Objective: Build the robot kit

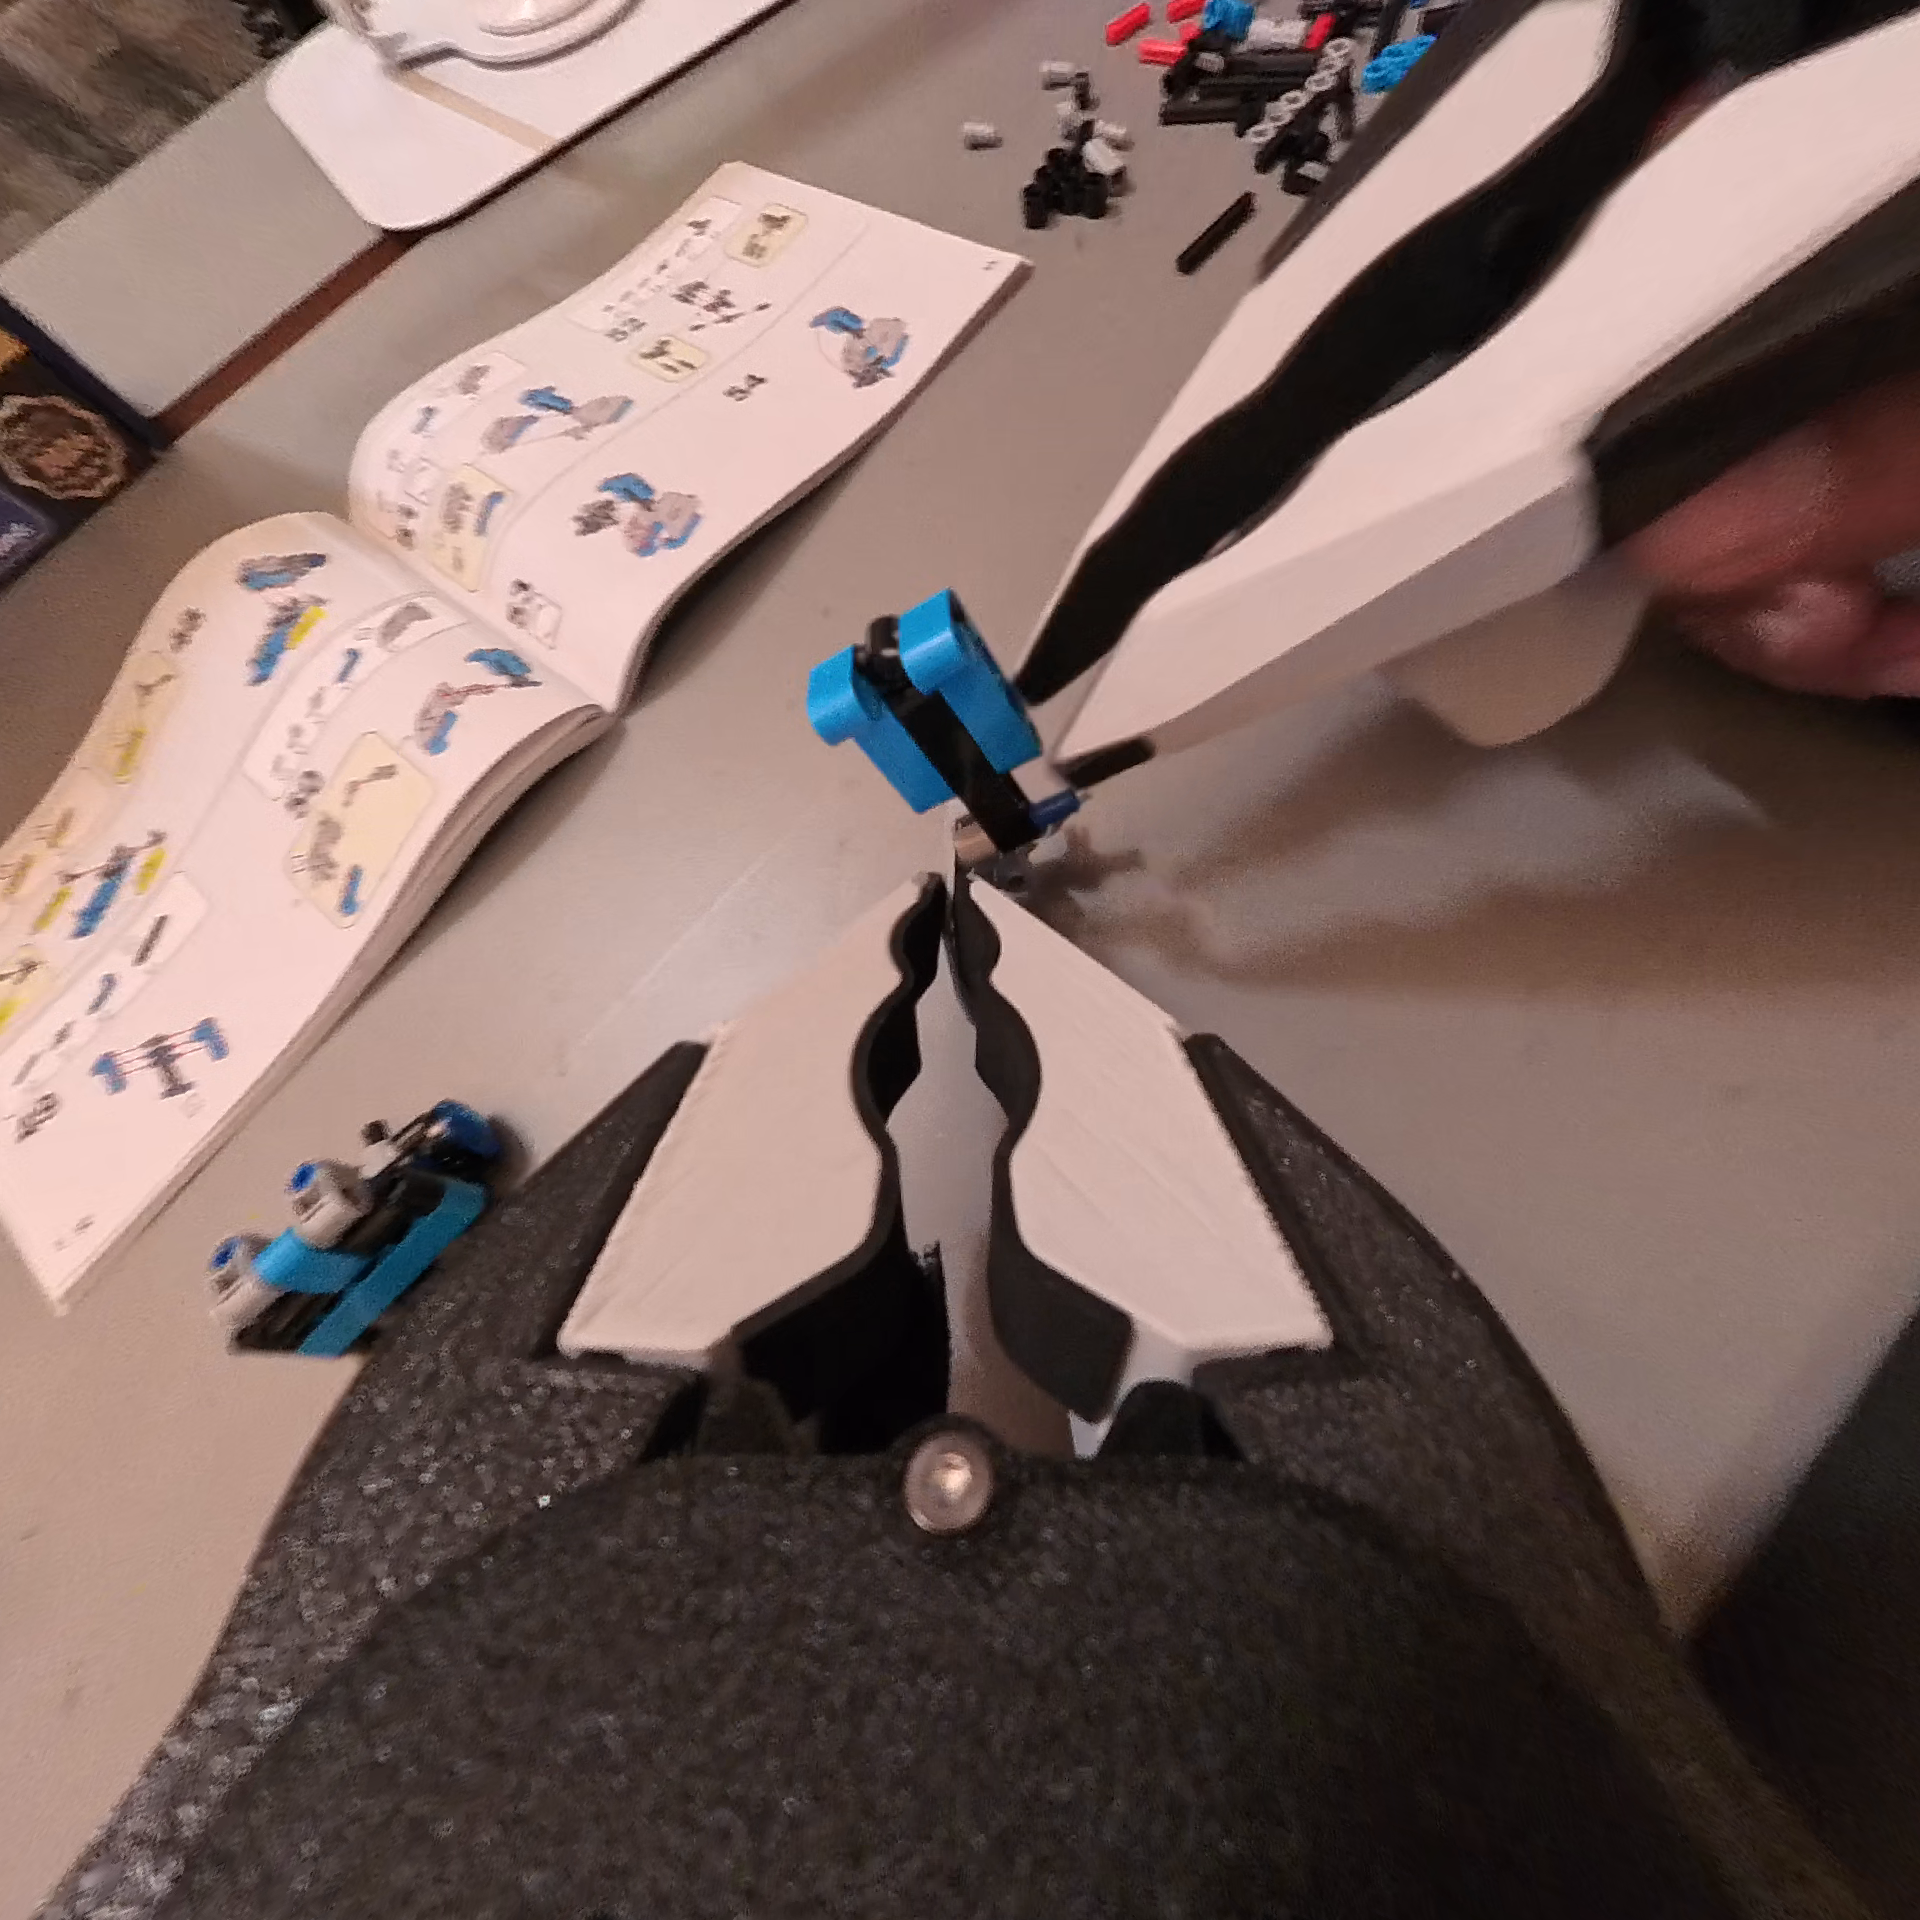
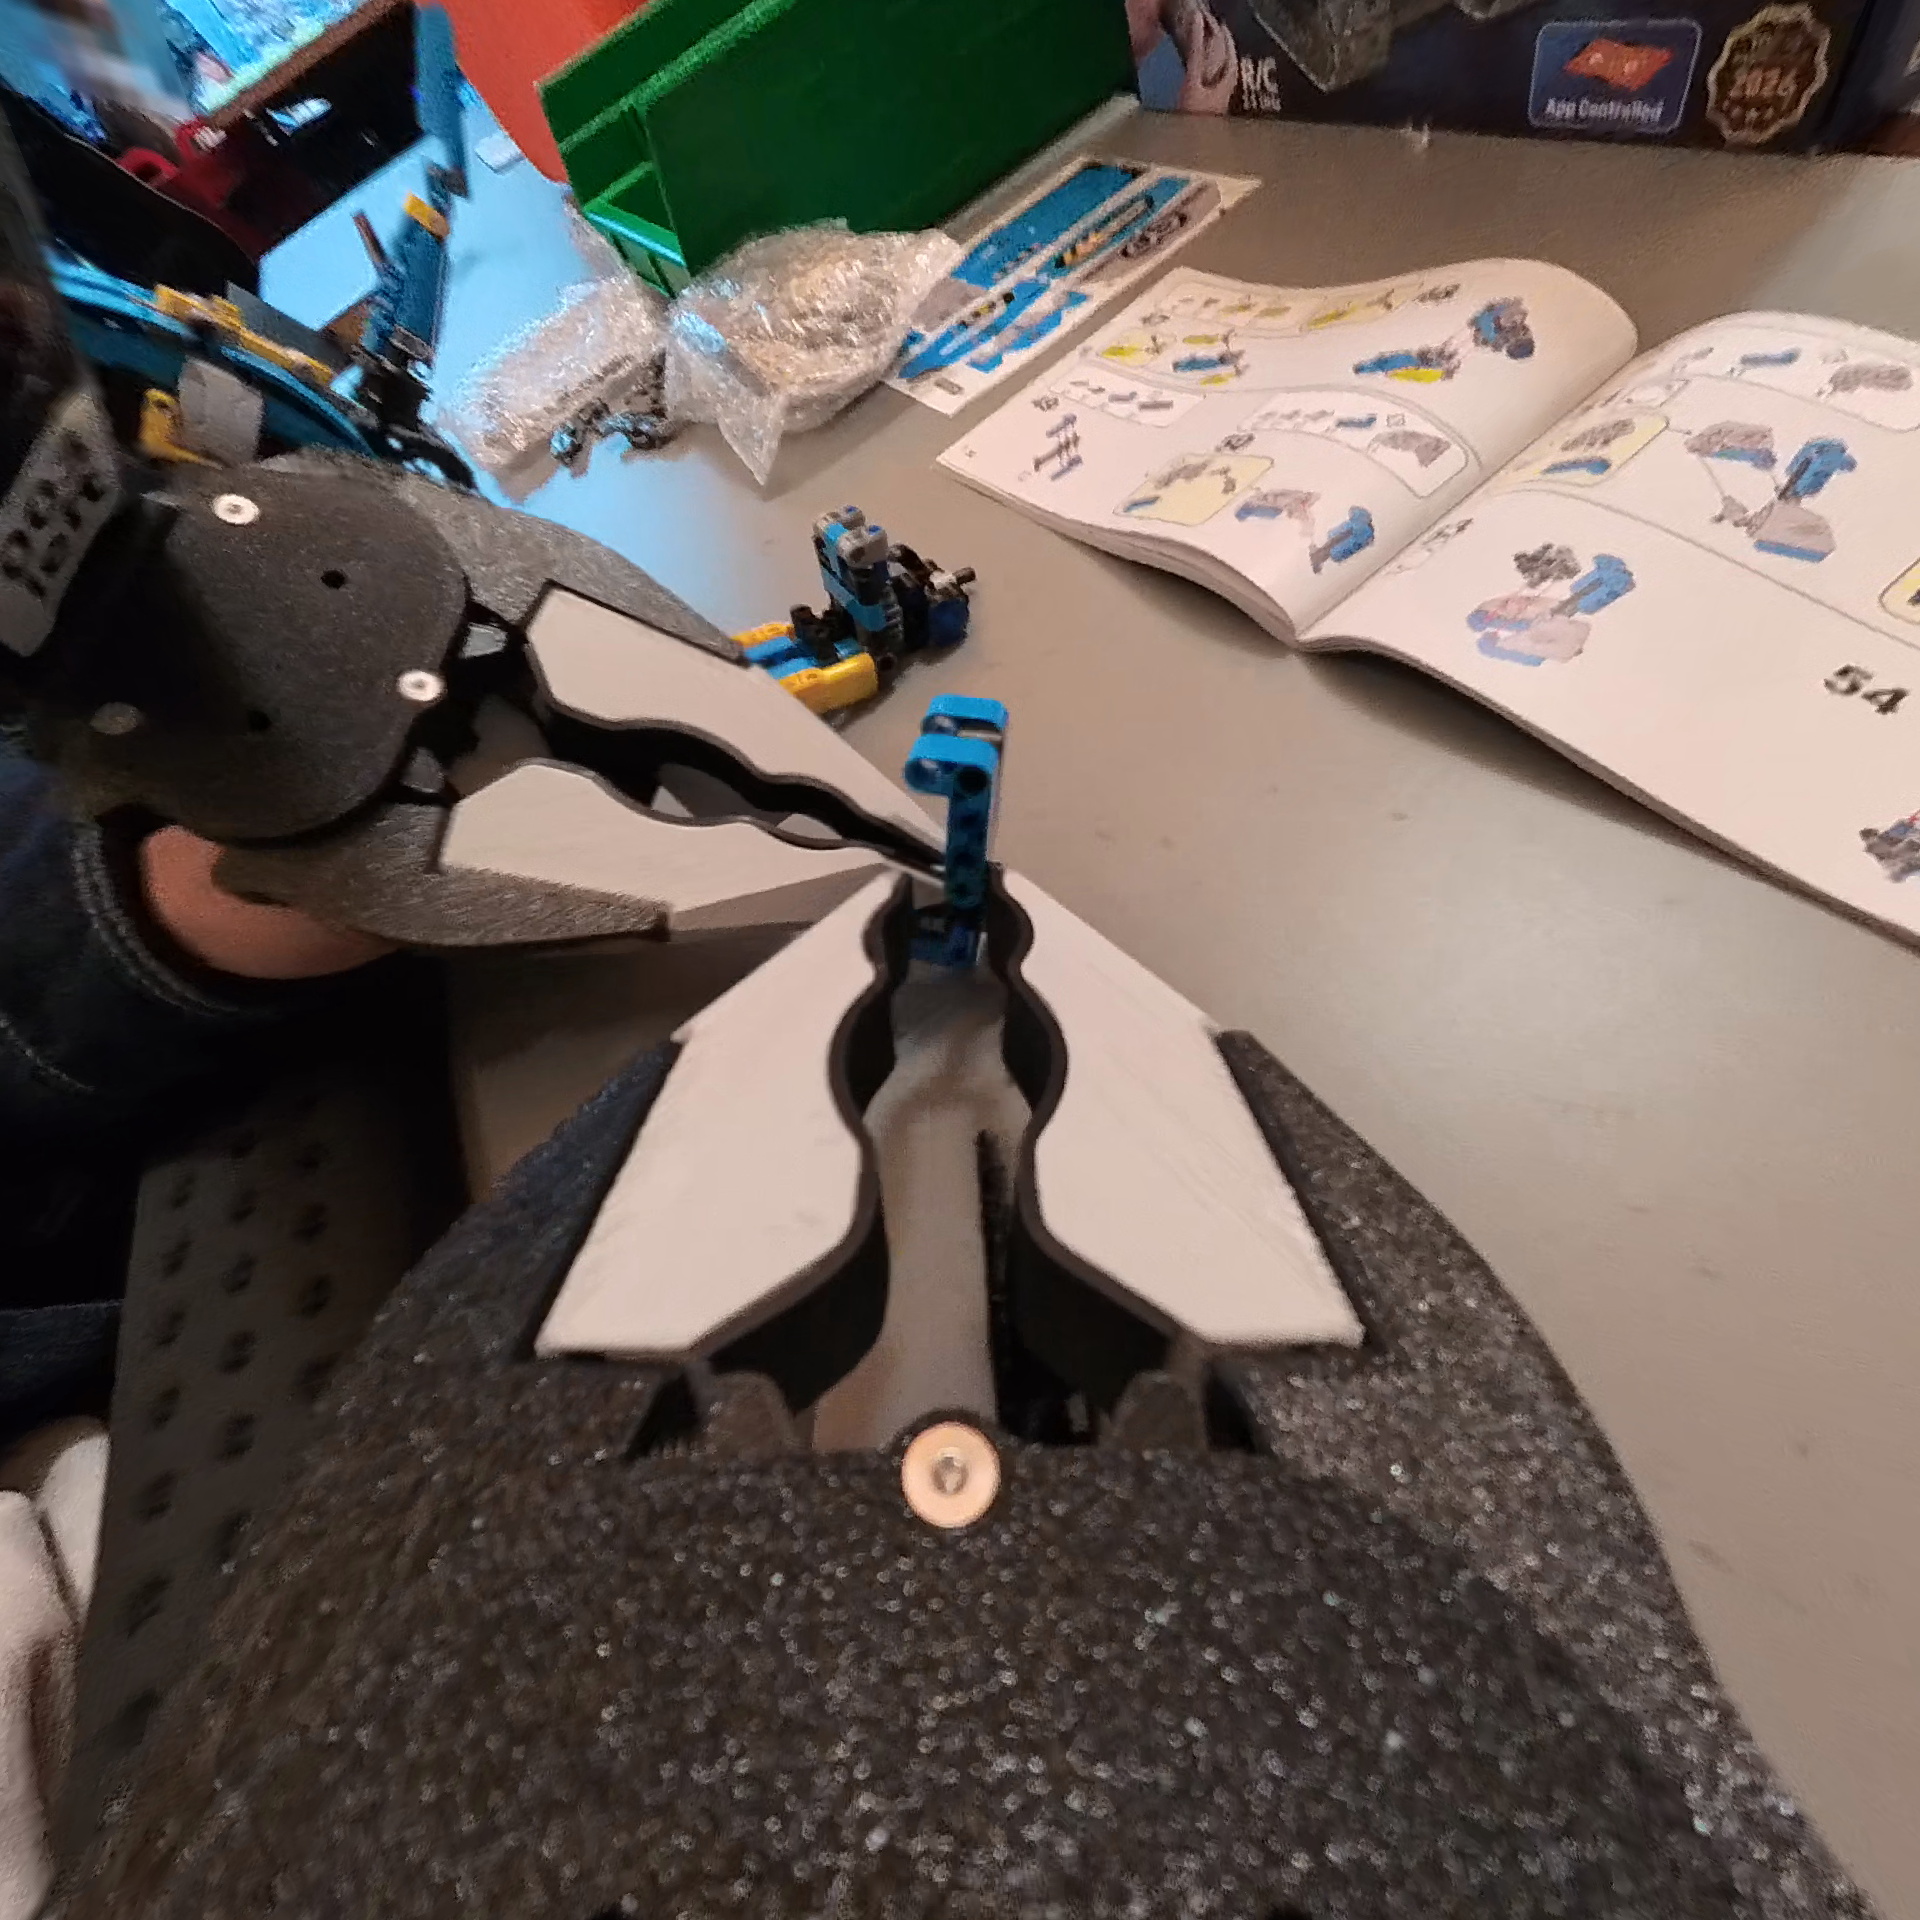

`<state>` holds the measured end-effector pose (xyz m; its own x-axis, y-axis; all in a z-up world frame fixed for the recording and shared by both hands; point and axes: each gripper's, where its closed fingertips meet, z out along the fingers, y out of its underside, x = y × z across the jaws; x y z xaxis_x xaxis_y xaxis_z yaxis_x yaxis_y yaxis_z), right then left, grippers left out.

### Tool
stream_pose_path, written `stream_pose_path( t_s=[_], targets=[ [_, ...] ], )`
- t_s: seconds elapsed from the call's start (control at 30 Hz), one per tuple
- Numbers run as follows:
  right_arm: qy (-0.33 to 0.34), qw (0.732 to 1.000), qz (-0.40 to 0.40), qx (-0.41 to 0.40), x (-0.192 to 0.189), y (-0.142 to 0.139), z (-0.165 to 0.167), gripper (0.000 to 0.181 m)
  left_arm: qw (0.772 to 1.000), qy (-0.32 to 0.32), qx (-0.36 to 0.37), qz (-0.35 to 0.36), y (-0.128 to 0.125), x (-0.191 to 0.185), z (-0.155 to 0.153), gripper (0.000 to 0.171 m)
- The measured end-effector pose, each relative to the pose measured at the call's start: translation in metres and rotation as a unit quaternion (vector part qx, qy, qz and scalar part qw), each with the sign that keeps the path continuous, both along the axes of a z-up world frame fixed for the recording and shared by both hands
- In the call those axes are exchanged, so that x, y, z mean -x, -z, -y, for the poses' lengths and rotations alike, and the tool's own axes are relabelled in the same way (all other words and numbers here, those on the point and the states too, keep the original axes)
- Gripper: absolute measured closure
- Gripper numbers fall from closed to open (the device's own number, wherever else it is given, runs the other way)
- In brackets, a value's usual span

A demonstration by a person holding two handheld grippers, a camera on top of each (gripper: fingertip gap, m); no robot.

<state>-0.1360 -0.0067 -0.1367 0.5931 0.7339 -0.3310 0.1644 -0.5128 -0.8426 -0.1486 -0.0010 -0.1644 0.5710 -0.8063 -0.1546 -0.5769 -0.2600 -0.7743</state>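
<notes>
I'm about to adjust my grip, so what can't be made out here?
- Left wrist view: whether the left claw actually pinches the blue and black assembly. Its tips cover the blurred lower end.
- Left wrist view: the right claw is motion-blurred and cut off by the right edge.
- Left wrist view: the loose parts are too small and cut by the top edge.
- Right wrist view: the plastic bags are blurred, so their contents are unclear.

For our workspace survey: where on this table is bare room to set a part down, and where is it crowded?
Bare table lies right of the right gripper, below the open booklet. Crowded: where both grippers meet at the blue assembly, the loose parts pile, and the plastic bags.
</notes>
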Motion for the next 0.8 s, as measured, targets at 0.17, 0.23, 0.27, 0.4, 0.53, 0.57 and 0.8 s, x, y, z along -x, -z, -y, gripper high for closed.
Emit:
stream_pose_path(
  t_s=[0.17,0.23,0.27,0.4,0.53,0.57,0.8],
  targets=[
    [0.02,1.0,-0.003,-0.019,-0.022,-0.011,-0.004,0.163,0.999,-0.042,-0.01,0.029,-0.01,0.021,-0.014,0.17],
    [0.034,0.999,-0.009,-0.011,-0.034,-0.014,-0.009,0.163,0.997,-0.051,0.008,0.054,-0.013,0.025,-0.017,0.17],
    [0.042,0.999,-0.015,-0.009,-0.04,-0.017,-0.011,0.163,0.997,-0.055,0.016,0.061,-0.013,0.026,-0.018,0.17],
    [0.06,0.997,-0.041,0.007,-0.054,-0.023,-0.017,0.163,0.995,-0.06,0.031,0.072,-0.012,0.03,-0.02,0.17],
    [0.039,0.997,-0.057,0.046,-0.047,-0.014,-0.012,0.163,0.996,-0.049,0.036,0.073,-0.012,0.026,-0.018,0.17],
    [0.033,0.997,-0.052,0.052,-0.045,-0.01,-0.01,0.163,0.996,-0.046,0.039,0.073,-0.011,0.024,-0.017,0.17],
    [0.004,0.997,-0.017,0.079,-0.037,0.011,-0.003,0.163,0.993,-0.048,0.061,0.088,-0.01,0.024,-0.02,0.17]
  ],
)
